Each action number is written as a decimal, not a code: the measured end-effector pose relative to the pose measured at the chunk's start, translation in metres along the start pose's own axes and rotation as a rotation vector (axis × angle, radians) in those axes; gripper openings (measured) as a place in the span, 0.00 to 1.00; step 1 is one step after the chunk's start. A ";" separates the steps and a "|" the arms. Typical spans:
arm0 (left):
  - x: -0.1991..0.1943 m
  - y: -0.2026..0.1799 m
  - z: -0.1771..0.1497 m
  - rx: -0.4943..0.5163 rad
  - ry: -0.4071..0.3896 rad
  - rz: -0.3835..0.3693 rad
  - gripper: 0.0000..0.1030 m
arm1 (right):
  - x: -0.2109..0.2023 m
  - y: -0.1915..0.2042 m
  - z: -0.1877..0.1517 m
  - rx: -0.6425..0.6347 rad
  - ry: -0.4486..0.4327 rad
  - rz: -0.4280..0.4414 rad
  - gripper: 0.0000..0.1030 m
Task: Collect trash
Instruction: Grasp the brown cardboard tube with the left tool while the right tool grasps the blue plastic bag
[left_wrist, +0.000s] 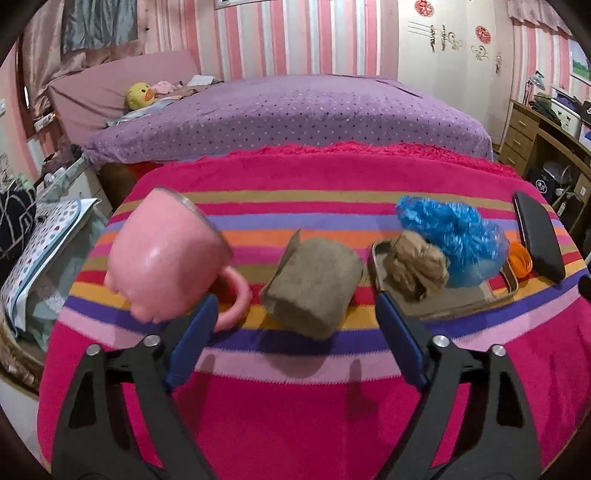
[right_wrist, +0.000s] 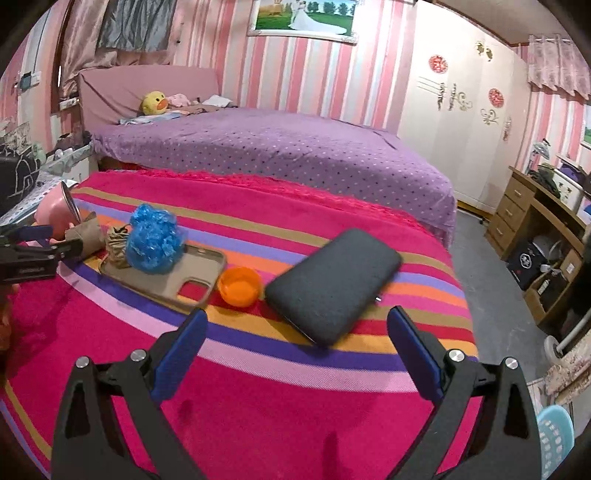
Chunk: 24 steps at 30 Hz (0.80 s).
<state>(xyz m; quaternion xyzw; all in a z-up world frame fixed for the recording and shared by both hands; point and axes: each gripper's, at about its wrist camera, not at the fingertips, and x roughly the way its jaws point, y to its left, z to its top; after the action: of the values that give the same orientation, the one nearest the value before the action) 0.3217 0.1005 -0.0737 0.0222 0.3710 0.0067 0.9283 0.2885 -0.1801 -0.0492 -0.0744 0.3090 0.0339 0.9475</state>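
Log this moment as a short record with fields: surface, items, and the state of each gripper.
surface: striped blanket
trash on phone case: blue plastic bag, crumpled brown paper
other items: brown paper roll, pink cup tipped, orange cap, dark phone
left gripper: open, roll ahead, untouched
right gripper: open, empty

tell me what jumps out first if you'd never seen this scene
The striped pink cloth fills the foreground, with a crumpled blue plastic bag sitting on a phone case. A pink mug lies tipped at the left, and a dark phone lies at the right, ahead of the open right gripper.
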 end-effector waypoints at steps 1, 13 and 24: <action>0.001 0.000 0.000 0.000 -0.001 -0.004 0.75 | 0.003 0.003 0.002 -0.009 0.003 0.002 0.93; -0.013 0.008 -0.016 -0.008 0.008 -0.022 0.44 | 0.019 0.051 0.016 -0.094 0.004 0.057 0.92; -0.056 0.053 -0.033 -0.117 -0.045 0.098 0.44 | 0.040 0.108 0.036 -0.158 -0.002 0.143 0.89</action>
<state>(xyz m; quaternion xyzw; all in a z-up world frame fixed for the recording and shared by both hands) 0.2591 0.1526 -0.0563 -0.0140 0.3474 0.0732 0.9347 0.3294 -0.0669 -0.0573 -0.1267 0.3088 0.1257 0.9342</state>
